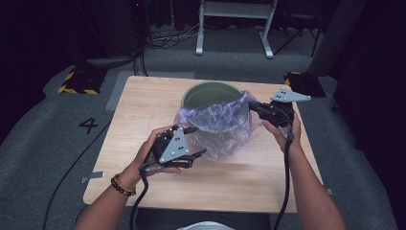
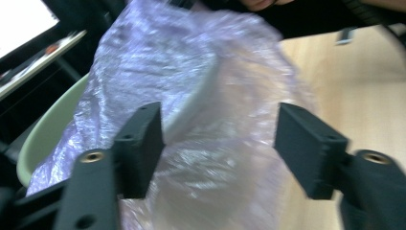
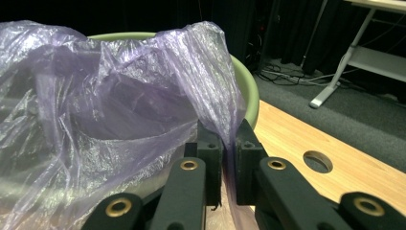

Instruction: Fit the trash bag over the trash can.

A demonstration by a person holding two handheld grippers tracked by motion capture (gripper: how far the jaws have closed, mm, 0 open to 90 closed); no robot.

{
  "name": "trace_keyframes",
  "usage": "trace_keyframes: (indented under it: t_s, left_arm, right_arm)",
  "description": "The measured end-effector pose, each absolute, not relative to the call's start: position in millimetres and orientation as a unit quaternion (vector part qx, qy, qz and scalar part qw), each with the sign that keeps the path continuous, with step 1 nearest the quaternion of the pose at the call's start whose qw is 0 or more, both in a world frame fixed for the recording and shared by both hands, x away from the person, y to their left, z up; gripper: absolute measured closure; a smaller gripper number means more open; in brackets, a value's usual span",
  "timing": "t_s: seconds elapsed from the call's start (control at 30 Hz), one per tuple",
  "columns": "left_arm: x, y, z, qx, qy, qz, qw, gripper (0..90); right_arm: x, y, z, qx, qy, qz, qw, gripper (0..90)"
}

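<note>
Green bin (image 1: 207, 92) sits at the far middle of the wooden table (image 1: 143, 110), with a translucent purple plastic bag (image 1: 220, 125) draped over its near rim and spilling onto the tabletop toward the person.

Right gripper (image 1: 258, 109) at the bag's right edge. Right gripper view: jaws nearly together with a fold of bag (image 3: 119, 110) film pinched between them, bin (image 3: 246, 91) rim right behind. Also shows a round hole (image 3: 318, 161) in the table, hidden from above.

Left gripper (image 1: 197, 141) at the bag's near-left side, lying low over the table. Left gripper view: jaws wide apart, bag (image 2: 201, 110) spanning the gap; contact unclear, frame blurred. Bin (image 2: 48, 134) rim visible through and left of the film.

High view adds floor marking "4" (image 1: 88, 125) and a beaded bracelet (image 1: 122, 186) on the left wrist.
</note>
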State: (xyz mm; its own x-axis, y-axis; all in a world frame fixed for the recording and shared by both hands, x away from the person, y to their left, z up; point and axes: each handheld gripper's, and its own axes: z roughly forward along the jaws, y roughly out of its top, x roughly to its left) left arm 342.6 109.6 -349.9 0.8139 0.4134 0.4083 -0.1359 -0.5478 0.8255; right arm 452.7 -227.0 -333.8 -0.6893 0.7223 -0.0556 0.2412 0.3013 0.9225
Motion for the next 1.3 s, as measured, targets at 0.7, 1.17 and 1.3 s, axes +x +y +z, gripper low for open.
trace_keyframes:
  t_s: [0.7, 1.17, 1.3]
  left_arm:
    - [368.8, 116.8, -341.6, 0.802, 0.153, 0.305, 0.491, 90.0]
    - [369.1, 122.5, -338.3, 0.802, 0.15, 0.285, 0.503, 84.4]
    - [370.8, 123.3, -337.5, 0.798, 0.156, 0.279, 0.511, 74.2]
  right_arm:
    - [420.5, -239.9, -328.8, 0.264, 0.753, 0.524, 0.3, 48.2]
    - [363.2, -249.2, -359.6, 0.135, 0.791, 0.517, 0.297, 31.2]
    - [353.7, -233.8, -373.8, 0.105, 0.797, 0.5, 0.322, 27.0]
